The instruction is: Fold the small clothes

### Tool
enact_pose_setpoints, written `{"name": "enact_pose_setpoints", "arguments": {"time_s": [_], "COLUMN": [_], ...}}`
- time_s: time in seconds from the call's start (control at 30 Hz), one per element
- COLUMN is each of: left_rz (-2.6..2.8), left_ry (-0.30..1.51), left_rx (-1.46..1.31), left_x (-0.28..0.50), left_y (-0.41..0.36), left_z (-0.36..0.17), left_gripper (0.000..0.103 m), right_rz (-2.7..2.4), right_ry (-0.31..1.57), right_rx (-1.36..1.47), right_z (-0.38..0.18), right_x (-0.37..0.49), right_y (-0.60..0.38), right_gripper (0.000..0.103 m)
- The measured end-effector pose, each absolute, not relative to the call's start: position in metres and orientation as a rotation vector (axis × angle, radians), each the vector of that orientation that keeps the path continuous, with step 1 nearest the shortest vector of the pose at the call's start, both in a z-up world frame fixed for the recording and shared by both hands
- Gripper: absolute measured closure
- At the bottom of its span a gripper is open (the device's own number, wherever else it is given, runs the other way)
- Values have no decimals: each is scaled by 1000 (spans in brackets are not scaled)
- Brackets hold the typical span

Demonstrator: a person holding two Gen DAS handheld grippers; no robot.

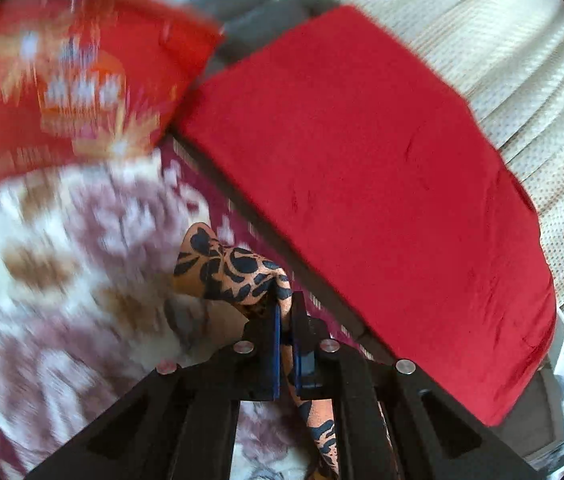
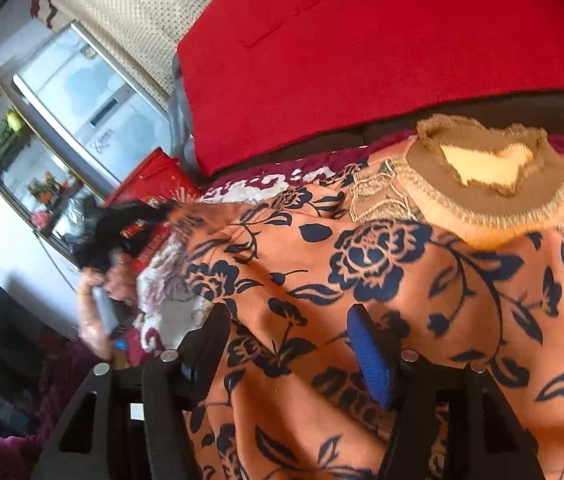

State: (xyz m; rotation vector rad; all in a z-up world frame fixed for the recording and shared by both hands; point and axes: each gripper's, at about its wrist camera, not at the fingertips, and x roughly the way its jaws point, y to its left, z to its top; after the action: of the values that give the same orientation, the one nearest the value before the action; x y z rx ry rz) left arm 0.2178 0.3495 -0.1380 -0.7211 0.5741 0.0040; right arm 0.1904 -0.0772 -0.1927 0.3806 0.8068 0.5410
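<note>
An orange garment with a dark blue flower print [image 2: 382, 280] lies spread over a maroon-and-white patterned blanket [image 2: 170, 292]. Its brown fringed neckline [image 2: 482, 184] faces the red cushion. My right gripper [image 2: 288, 344] is open, its fingers wide apart just over the garment's cloth. My left gripper [image 1: 286, 312] is shut on a bunched edge of the same garment [image 1: 234, 272], which hangs lifted over the blanket [image 1: 82, 260]. In the right wrist view my left gripper [image 2: 122, 232] shows blurred at the garment's far left corner.
A big red cushion [image 1: 362, 168] lies along the back, also in the right wrist view [image 2: 362, 60]. A red printed pillow [image 1: 66, 80] is at the left. Cream dotted curtains [image 1: 502, 60] hang behind. A glass cabinet [image 2: 34, 168] stands far left.
</note>
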Motion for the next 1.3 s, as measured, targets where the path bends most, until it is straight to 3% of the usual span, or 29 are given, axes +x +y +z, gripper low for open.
{"name": "enact_pose_setpoints", "arguments": {"time_s": [0.4, 0.57, 0.7, 0.73, 0.87, 1.23, 1.3], "left_rz": [60, -1, -89, -111, -202, -575, -691], "left_ry": [313, 254, 253, 256, 262, 394, 496], "left_rx": [-592, -501, -416, -388, -267, -41, 27], "left_x": [158, 142, 137, 137, 132, 117, 115], "left_y": [371, 349, 310, 298, 235, 16, -36], "left_z": [-55, -28, -12, -9, 2, -17, -41], "left_gripper": [99, 99, 99, 99, 99, 99, 85], "right_rz": [459, 588, 601, 610, 614, 194, 163], "right_ry": [1005, 950, 1127, 1127, 1057, 600, 580], "right_rx": [187, 337, 399, 414, 529, 733, 796], "right_z": [-220, -201, -224, -227, -214, -167, -173], "right_x": [247, 239, 240, 235, 210, 127, 120], "right_y": [17, 2, -14, -23, -71, -267, -291], "right_gripper": [40, 40, 40, 45, 46, 43, 43]}}
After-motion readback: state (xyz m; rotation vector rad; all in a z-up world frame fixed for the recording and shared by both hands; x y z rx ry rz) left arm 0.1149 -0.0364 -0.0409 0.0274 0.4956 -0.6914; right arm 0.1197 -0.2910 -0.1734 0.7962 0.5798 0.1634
